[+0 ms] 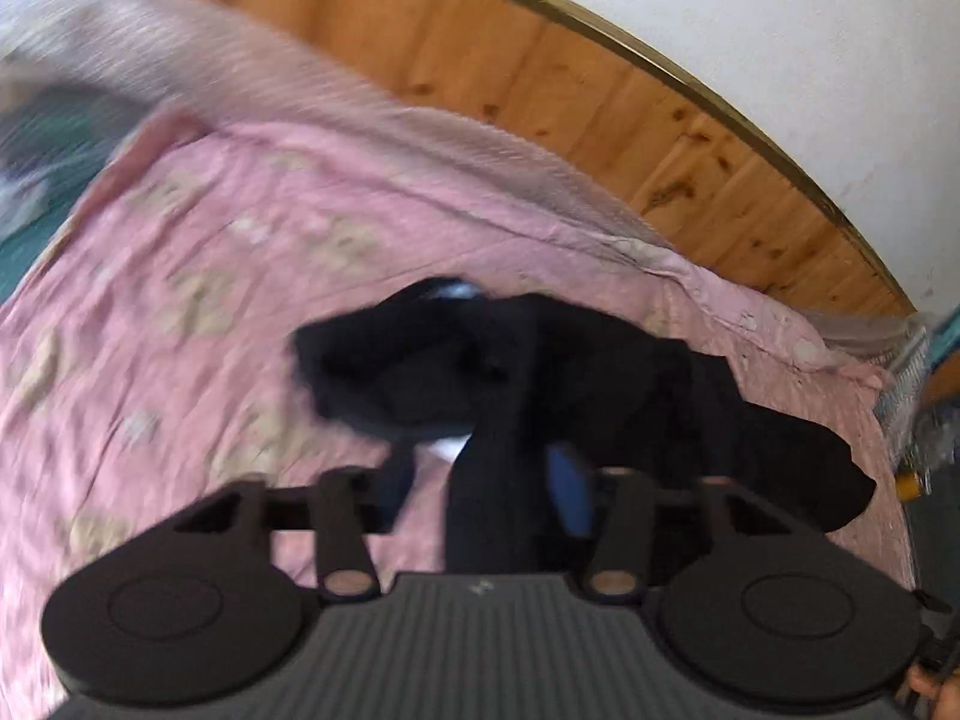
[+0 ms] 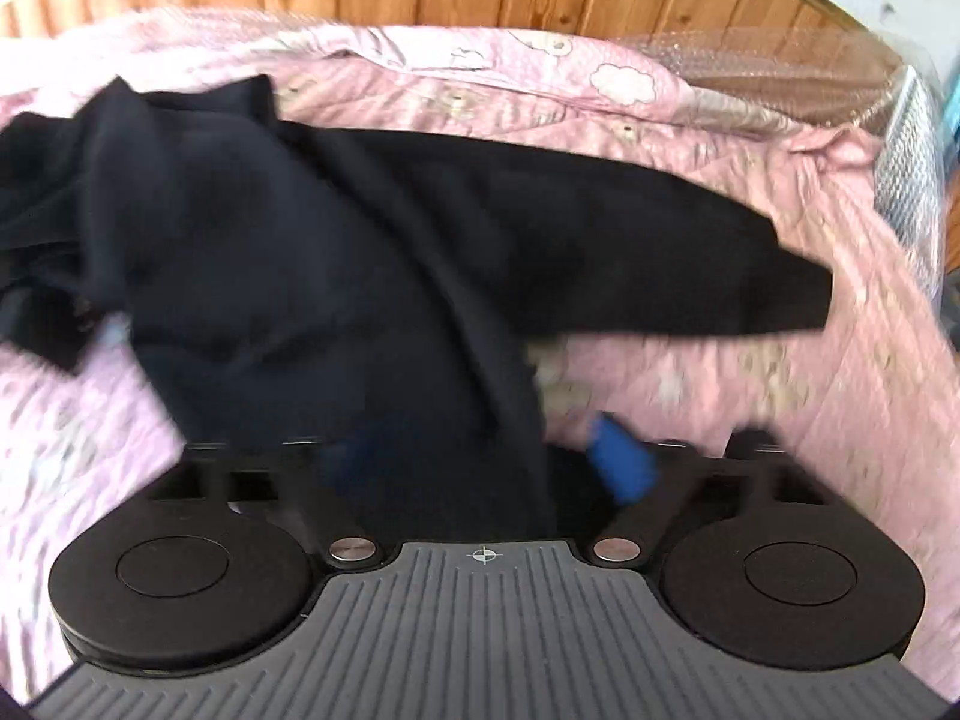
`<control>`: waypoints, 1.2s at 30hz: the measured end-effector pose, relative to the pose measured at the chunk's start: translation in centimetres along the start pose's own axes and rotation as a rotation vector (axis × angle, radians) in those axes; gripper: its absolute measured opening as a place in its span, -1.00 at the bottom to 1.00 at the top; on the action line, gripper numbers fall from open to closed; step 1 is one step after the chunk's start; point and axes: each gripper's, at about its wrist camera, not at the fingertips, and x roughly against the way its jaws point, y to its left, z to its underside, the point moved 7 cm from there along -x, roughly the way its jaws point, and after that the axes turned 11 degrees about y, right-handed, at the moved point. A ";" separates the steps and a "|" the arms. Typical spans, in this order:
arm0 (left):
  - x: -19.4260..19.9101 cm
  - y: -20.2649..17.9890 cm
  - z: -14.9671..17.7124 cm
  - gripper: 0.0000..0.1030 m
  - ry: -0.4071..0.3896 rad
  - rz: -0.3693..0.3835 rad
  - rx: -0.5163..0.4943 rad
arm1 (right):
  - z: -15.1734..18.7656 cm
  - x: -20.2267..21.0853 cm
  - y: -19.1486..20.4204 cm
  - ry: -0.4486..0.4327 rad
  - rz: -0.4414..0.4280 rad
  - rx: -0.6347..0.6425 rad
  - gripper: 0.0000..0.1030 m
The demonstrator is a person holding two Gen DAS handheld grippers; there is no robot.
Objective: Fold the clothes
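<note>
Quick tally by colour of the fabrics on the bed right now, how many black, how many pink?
Black: 1, the black garment, bunched, both jaws around its cloth.
Pink: 1, the pink bedcover beneath it.
Total: 2

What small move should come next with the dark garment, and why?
Probably draw the two grippers apart and lower the dark garment flat onto the pink bedspread. It looks bunched and twisted, fabric runs into both the left gripper and the right gripper, and one sleeve trails sideways, so no clean fold line shows yet.
</note>
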 end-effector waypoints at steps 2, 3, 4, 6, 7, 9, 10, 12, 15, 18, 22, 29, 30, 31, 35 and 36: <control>-1.1 0.6 0.5 0.33 0.014 -0.030 0.008 | 2.8 0.2 -0.3 0.015 -0.005 -0.024 0.77; -1.7 0.5 0.9 0.33 0.021 -0.031 0.009 | 4.1 0.1 -0.4 0.028 -0.008 -0.041 0.77; -2.4 0.1 1.3 0.33 0.029 -0.015 0.006 | 5.0 0.1 -0.6 0.039 -0.013 -0.063 0.77; -3.9 -0.8 2.2 0.38 0.038 0.011 -0.003 | 6.6 0.0 -1.0 0.064 -0.022 -0.097 0.77; -4.8 -1.4 2.4 0.43 0.035 0.017 -0.009 | 7.3 0.0 -1.0 0.073 -0.025 -0.108 0.77; -7.0 -2.2 3.0 0.47 0.049 0.040 0.016 | 8.0 0.2 -1.0 0.078 -0.027 -0.111 0.77; -7.9 -2.4 3.4 0.47 0.051 0.054 0.039 | 8.2 0.4 -1.0 0.079 -0.027 -0.107 0.77; -9.0 -2.5 3.9 0.48 0.036 0.094 0.101 | 8.3 0.6 -1.4 0.072 -0.028 -0.099 0.77; -8.9 -3.3 4.4 0.48 -0.006 0.227 0.185 | 8.6 0.8 -2.2 0.064 -0.027 -0.109 0.77; -8.2 -4.3 4.7 0.48 -0.033 0.343 0.200 | 9.1 0.8 -3.2 0.062 -0.022 -0.137 0.77; -8.3 -5.5 4.8 -0.92 0.001 0.312 0.127 | 10.3 0.1 -5.1 0.084 -0.002 -0.207 0.77; 9.9 -8.8 0.7 -0.97 -0.170 0.410 -0.040 | 11.7 0.2 -10.2 0.064 0.077 -0.317 0.79; 13.7 -8.6 0.4 -0.97 -0.189 0.404 -0.084 | 11.8 0.3 -11.1 0.056 0.081 -0.339 0.80; 17.1 -7.5 0.5 -0.97 -0.197 0.369 -0.120 | 11.8 0.4 -11.9 0.047 0.074 -0.363 0.82; 21.8 0.4 2.7 -0.96 -0.102 0.078 -0.135 | 11.9 0.5 -13.5 0.022 0.033 -0.437 0.83; 20.9 2.7 3.7 -0.96 -0.054 0.018 -0.099 | 11.9 0.5 -13.7 0.018 0.027 -0.453 0.83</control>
